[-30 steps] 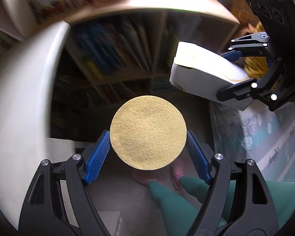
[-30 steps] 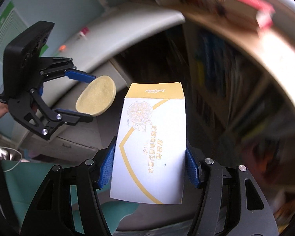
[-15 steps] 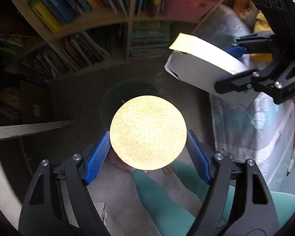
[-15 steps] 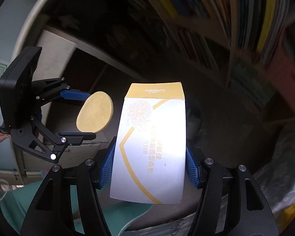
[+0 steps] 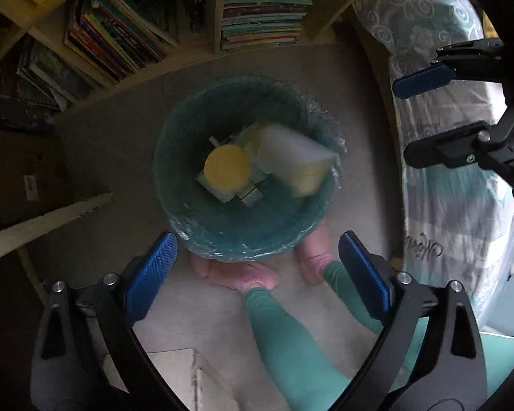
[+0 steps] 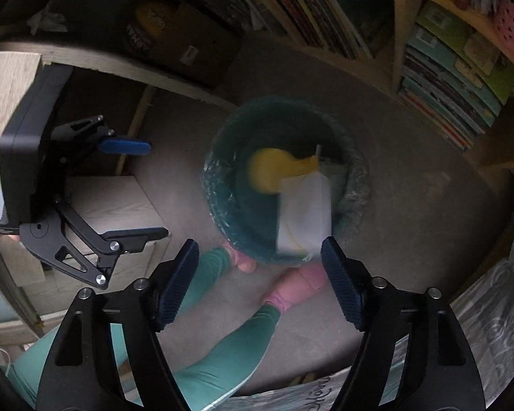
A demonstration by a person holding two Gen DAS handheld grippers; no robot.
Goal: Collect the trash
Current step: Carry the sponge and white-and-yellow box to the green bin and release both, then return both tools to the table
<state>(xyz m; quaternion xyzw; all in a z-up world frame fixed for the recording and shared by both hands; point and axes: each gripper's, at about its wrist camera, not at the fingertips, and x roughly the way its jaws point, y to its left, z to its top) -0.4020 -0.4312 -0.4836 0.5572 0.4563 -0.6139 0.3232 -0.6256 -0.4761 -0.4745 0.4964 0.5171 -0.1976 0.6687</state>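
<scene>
A teal bin [image 5: 250, 229] lined with a plastic bag stands on the grey floor below both grippers. The round yellow sponge pad [image 5: 226, 171] lies inside it on other scraps. The white soap box [image 5: 291, 157] with yellow print is blurred, dropping into the bin. My left gripper [image 5: 255, 243] hangs above the bin's near rim, its jaws opening with nothing between them. My right gripper [image 6: 260, 250] is also opening and empty; the falling box [image 6: 305, 212] is just past its fingertips, over the bin [image 6: 229, 157]. The pad [image 6: 267, 171] shows beside it.
Bookshelves [image 5: 264, 10] full of books curve behind the bin. A person's green-trousered legs and pink socks [image 5: 250, 274] stand against its near side. A patterned bed cover [image 5: 445, 205] is to the right, a wooden cabinet [image 6: 113, 202] and a cardboard box [image 5: 27, 178] to the left.
Both grippers have sunk and tipped down over the bin. The left one let go of the yellow pad and the right one of the white box; both things dropped toward the bin.
</scene>
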